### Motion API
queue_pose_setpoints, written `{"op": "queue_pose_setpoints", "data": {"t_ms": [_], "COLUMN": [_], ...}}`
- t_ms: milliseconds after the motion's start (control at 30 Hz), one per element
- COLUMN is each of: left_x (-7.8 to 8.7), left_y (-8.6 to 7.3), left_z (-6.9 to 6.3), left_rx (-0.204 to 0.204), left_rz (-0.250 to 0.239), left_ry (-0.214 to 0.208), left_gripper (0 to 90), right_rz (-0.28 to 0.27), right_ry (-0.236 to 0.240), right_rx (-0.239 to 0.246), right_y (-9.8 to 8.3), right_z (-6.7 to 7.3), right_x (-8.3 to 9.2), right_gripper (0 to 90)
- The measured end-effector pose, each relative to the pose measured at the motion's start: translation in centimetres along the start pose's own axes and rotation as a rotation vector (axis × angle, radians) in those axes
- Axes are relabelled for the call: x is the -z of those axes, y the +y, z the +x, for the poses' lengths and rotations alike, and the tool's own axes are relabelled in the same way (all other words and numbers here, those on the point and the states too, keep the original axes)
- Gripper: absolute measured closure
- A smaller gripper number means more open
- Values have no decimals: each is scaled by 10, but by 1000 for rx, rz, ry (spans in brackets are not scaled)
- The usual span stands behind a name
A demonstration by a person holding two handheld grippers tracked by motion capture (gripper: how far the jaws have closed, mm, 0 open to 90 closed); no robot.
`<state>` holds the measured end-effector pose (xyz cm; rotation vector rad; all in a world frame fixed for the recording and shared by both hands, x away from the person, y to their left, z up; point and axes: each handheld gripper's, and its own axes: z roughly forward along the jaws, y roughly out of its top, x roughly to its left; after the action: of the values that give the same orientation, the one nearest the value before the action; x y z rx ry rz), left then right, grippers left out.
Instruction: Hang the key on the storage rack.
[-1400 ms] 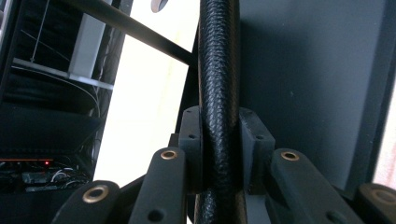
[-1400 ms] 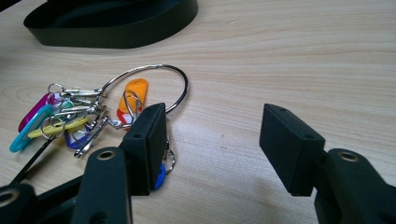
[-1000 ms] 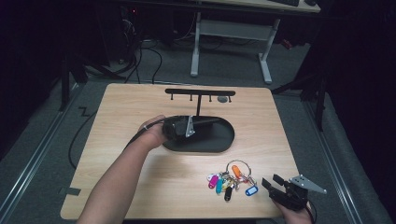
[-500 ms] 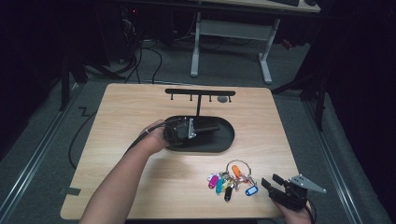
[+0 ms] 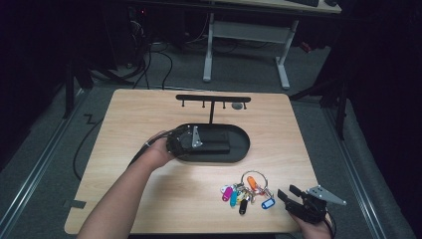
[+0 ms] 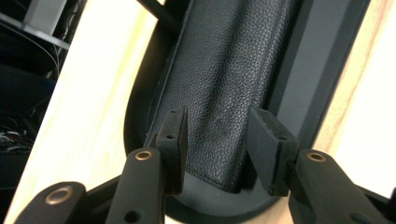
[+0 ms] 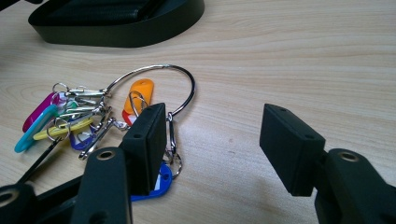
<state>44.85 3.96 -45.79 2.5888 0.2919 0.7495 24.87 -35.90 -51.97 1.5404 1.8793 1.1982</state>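
Left gripper sits over the near-left end of the black oval tray at mid-counter. In the left gripper view its fingers have just been opening and now stand apart, one either side of the black leather wallet that lies in the tray. The pads look clear of the leather, a thin gap on each side; wallet rests on the tray floor, not gripped.

Wallet's long axis runs along the tray's long axis, straight away from the left fingers. They straddle its near short end, so any pull-back would go along that axis, toward the person.

Right gripper at the near-right corner of the counter, fingers wide with nothing between them; bare wood shows in the gap. Key bunch lies flat on the counter just beside it, between the gripper and the tray, apart from the tray's rim. Coloured tags fan toward the left, the big steel ring on the tray side. In the right gripper view the left-hand finger overlaps the blue tag and the lower ring; touching or merely above, cannot tell.

Judgement: wallet looks set down, so the keys are likely next. Right hand is far nearer them, the left well apart across the tray. The bunch lies off to the side of the right finger gap, not in it, so the gripper would need a shift toward the tags before closing
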Motion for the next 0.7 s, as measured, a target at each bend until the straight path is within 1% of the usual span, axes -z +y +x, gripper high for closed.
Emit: {"op": "queue_pose_setpoints", "data": {"t_ms": [67,100,133,233,267,300,333,367,433,567,600,633,700], "left_x": [8,15,15,26,31,34,36,36,40,45,46,46,48], "left_y": [-4,-9,-9,-19,-27,-31,-35,-35,-45,-65,-75,-75,-85], "left_z": [-1,-3,-3,-10,-15,-18,-20,-20,-26,-37,-43,-43,-50], "left_rx": [31,65,65,107,134,150,167,167,196,278,310,310,341], "left_rz": [-25,-42,-42,-74,-82,-91,-94,-94,-103,-118,-125,-125,-135], "left_ry": [0,-4,-4,-2,0,-2,-4,-4,-5,-11,-16,-16,-19], "left_gripper": [586,571,561,562,560,560,555,551,540,532,530,527,523], "right_rz": [1,2,2,1,0,0,0,0,0,1,2,2,2], "right_ry": [-1,-1,-2,-3,-4,-5,-5,-5,-4,1,3,3,5], "right_rx": [2,3,4,6,10,9,9,9,14,14,14,14,20], "right_y": [0,0,0,0,1,1,1,1,2,3,3,3,3], "right_z": [0,0,1,1,1,1,2,2,2,3,3,3,4], "right_x": [0,0,0,0,0,0,0,0,-1,-2,-2,-2,-3], "right_gripper": [417,417,417,417,417,417,417,417,417,418,418,418,420]}}
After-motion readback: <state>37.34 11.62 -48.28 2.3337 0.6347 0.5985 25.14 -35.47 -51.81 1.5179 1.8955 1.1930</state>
